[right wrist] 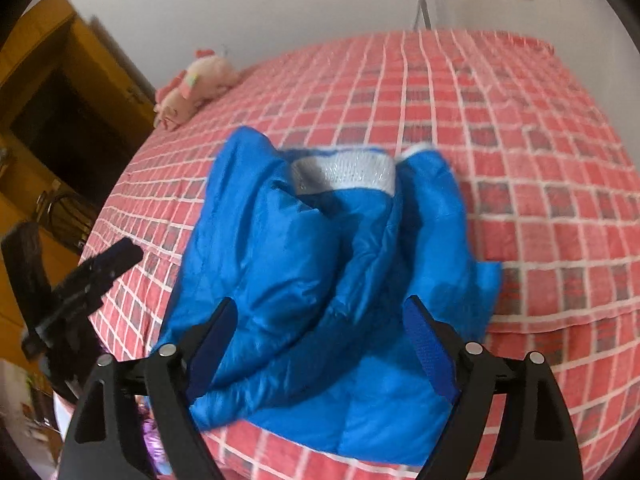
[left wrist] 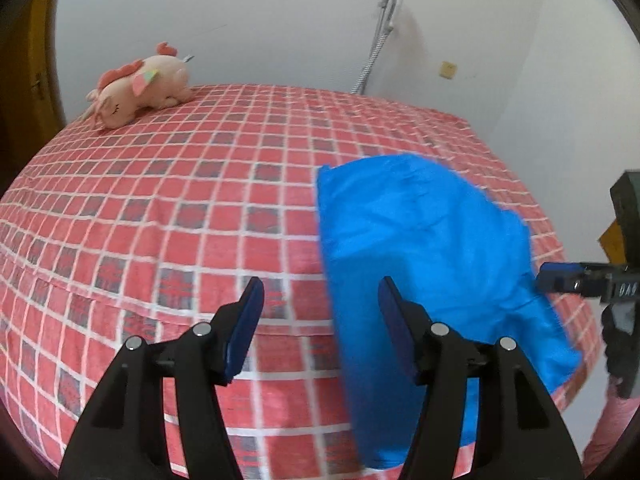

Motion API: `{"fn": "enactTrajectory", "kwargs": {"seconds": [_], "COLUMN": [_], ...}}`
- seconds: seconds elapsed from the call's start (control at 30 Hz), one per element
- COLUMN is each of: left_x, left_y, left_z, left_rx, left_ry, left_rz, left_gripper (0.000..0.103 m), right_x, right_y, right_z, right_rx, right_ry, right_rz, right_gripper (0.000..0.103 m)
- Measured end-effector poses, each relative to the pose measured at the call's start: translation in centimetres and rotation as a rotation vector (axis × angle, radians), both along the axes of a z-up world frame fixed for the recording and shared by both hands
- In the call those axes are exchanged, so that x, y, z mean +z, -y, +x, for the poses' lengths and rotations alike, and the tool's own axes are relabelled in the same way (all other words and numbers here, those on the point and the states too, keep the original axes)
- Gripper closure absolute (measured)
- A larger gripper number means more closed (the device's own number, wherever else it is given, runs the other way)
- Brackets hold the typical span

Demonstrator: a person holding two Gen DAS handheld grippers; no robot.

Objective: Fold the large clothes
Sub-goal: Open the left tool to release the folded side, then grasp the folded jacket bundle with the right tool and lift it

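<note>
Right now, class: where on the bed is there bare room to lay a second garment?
Bare checked bedspread lies between the plush unicorn and the blue jacket, and beyond the jacket toward the wall. Crowded: the near edge, under the jacket and both tongs.

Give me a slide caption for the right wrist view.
Open right gripper over a bunched blue jacket on the red checked bed.

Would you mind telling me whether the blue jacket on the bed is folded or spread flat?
Roughly bundled: the blue jacket is doubled over in puffy layers, white collar showing.
</note>
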State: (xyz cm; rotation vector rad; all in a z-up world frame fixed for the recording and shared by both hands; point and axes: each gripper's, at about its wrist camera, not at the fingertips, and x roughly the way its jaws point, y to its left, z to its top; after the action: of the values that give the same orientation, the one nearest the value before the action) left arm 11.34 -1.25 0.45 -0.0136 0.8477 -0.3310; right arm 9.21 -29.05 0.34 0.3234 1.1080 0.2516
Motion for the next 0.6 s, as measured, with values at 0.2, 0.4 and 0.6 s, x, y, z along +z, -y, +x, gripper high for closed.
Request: {"fn": "enactTrajectory", "kwargs": {"seconds": [0.2,0.4,0.6], "left_x": [-1.1,-2.0,-3.0], "left_y": [-1.6,-2.8,-3.6], "left_z": [1.0,1.3,1.5], "left_rx": [0.01,0.017,0.021], "left_ry": [0.0,-0.025,-0.056], "left_rz": [0.004,-0.027,-0.052], "left_gripper": [0.043,0.041,0.041], "right_x": [-1.2,-2.0,-0.6], "right_y": [-1.6,-4.4,-5.8], "right_z": [1.8,3.0,3.2], "right_rx": [0.028,0.051,0.075], "right_ry": [-0.037,-0.051,0.02], "right_rz": [-0.008,-0.109,-0.164], "right_gripper": [0.017,0.03,0.08]}}
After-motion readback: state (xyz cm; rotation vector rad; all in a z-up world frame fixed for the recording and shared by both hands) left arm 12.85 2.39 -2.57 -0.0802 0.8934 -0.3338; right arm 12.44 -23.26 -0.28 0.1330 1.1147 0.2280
